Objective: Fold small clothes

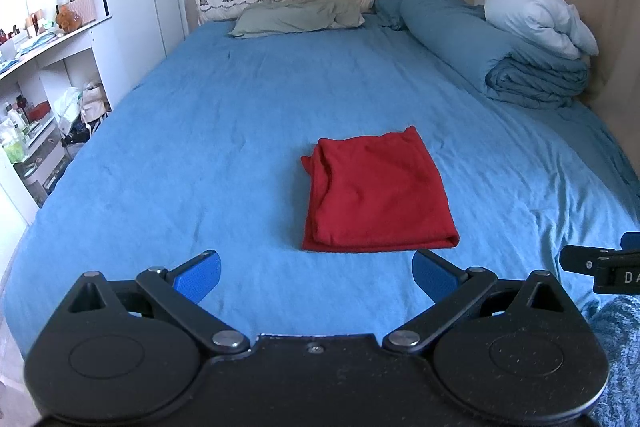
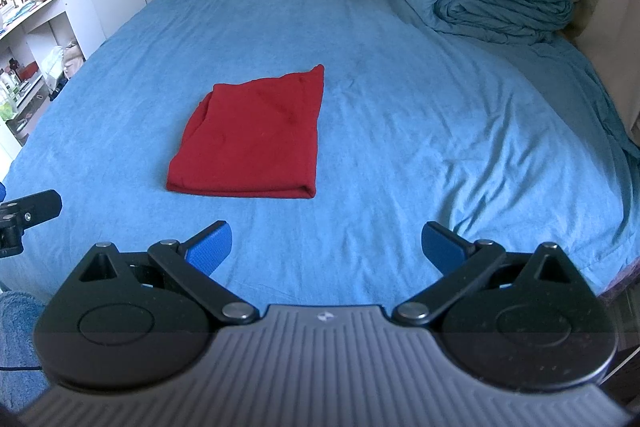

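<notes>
— Both tongs? 
— Left gripper [image 1: 316, 275] and right gripper [image 2: 326, 245] are spread wide, holding nothing, near the bed's [image 1: 200, 147] edge.
— And the garment?
— Red cloth [image 1: 376, 191] lies folded into a flat rectangle mid-bed, just beyond them; folded blanket [image 1: 500, 59] far right.

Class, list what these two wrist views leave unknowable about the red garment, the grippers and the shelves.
- Red garment: already folded, so both views hide its type and inner layers.
- Right gripper: in the left wrist view, the right edge cuts off all but a black piece.
- Left gripper: the right wrist view shows only a fragment at its left edge.
- Shelf items: too small and fisheye-warped in both views to identify.
</notes>
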Tool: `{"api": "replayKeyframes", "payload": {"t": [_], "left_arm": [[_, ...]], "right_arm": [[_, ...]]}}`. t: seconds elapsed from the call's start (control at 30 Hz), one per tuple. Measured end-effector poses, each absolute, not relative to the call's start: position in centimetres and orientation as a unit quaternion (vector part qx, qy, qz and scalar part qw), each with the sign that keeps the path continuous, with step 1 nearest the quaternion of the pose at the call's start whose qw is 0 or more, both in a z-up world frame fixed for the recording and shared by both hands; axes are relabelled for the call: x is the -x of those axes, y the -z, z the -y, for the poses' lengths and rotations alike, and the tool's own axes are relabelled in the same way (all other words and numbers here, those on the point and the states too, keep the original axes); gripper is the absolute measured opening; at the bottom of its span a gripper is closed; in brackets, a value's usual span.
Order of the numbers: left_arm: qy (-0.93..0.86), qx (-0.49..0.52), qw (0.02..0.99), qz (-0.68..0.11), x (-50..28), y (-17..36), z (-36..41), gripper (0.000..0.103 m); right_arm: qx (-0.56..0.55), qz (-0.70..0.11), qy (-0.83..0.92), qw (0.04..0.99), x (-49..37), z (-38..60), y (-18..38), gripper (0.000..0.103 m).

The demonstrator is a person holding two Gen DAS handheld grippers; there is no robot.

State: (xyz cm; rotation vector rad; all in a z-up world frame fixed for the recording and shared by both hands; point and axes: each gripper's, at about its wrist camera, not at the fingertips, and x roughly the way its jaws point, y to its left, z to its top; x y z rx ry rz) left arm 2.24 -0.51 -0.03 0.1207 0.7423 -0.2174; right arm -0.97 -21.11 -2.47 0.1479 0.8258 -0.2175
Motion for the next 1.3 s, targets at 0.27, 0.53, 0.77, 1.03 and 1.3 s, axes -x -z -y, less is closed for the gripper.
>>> {"api": "replayKeyframes", "payload": {"t": [0.27,0.53,0.77,1.03,1.3], "left_arm": [[0.107,-0.06,0.925,-0.36,-2.2,-0.05,0.32,0.103],[0.109,-0.059,0.926,-0.358,-2.12,-0.14,0.27,0.103],[0.111,-0.058,0.926,-0.356,-2.08,-0.26,0.1,0.103],[0.112,-0.056,0.926,-0.356,-2.04,-0.39,-0.08,0.103],[0.117,-0.05,0.929,-0.346,-1.76,-0.53,-0.35,0.103]], "right_arm": [[-0.072,-0.397,0.108,0.909,1.14,21.03,2.21,0.103],[-0.072,-0.394,0.11,0.91,1.26,20.69,1.97,0.103],[-0.074,-0.393,0.108,0.91,1.33,20.59,1.93,0.103],[-0.071,-0.392,0.109,0.911,1.34,20.52,1.8,0.103],[-0.069,-0.391,0.108,0.911,1.37,20.39,1.75,0.103]]}}
